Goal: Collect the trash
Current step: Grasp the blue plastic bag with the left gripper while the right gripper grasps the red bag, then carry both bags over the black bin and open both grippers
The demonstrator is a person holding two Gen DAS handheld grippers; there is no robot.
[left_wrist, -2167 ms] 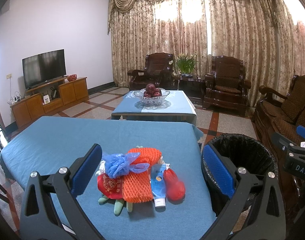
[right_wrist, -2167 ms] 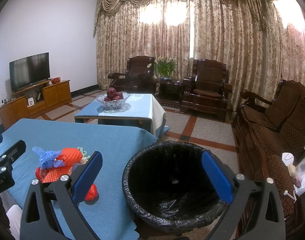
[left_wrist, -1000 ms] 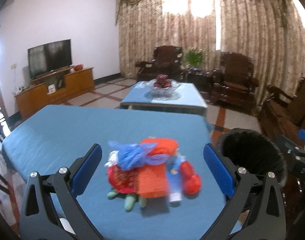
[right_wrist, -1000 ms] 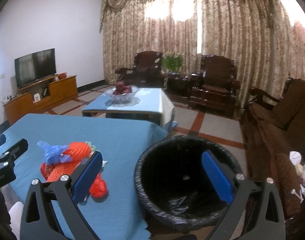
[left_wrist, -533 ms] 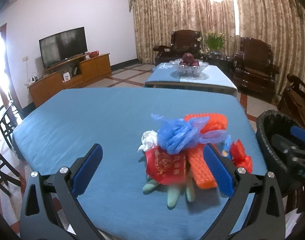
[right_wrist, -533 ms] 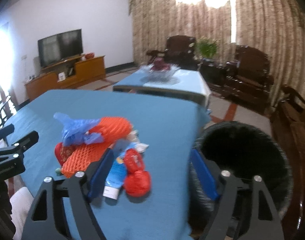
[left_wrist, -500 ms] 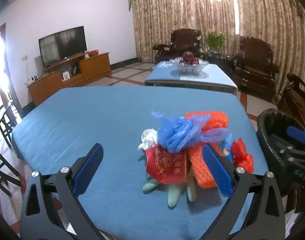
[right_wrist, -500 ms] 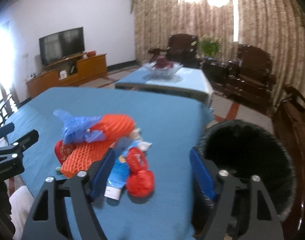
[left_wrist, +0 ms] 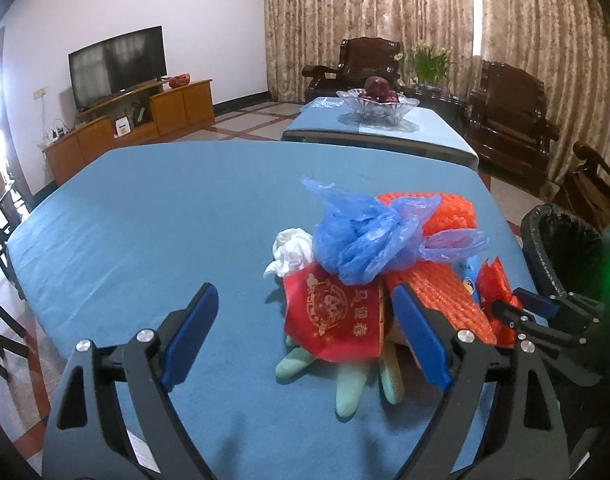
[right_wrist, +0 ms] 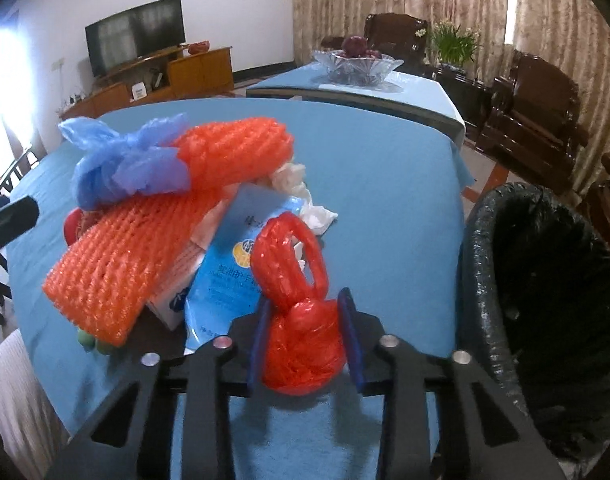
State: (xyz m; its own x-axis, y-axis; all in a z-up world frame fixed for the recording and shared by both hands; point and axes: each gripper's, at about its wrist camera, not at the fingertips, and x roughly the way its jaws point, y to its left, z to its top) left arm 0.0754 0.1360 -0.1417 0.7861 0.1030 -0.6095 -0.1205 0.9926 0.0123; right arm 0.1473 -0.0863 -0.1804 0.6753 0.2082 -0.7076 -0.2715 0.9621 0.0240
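We see our right tongs [right_wrist: 305,336] clamped on the knotted red plastic bag [right_wrist: 301,344], their 2 blue pads pressed against its bulging lower half near the desk's right front edge. Just to the right of that edge stands the bin [right_wrist: 545,280], lined in black, its mouth open and close beside the bag. Our left tongs [left_wrist: 305,336] are spread wide apart above the blue desk [left_wrist: 145,220], the right pad touching or just in front of the trash heap, the left pad over bare cloth. The heap holds a red packet [left_wrist: 333,312], a blue plastic bag [left_wrist: 369,236], orange foam netting [right_wrist: 145,240], a blue tube [right_wrist: 233,272], white tissue [left_wrist: 291,246] and a pale green glove [left_wrist: 349,388]. It lies toward the desk's right side, leaving broad bare cloth to the left and behind.
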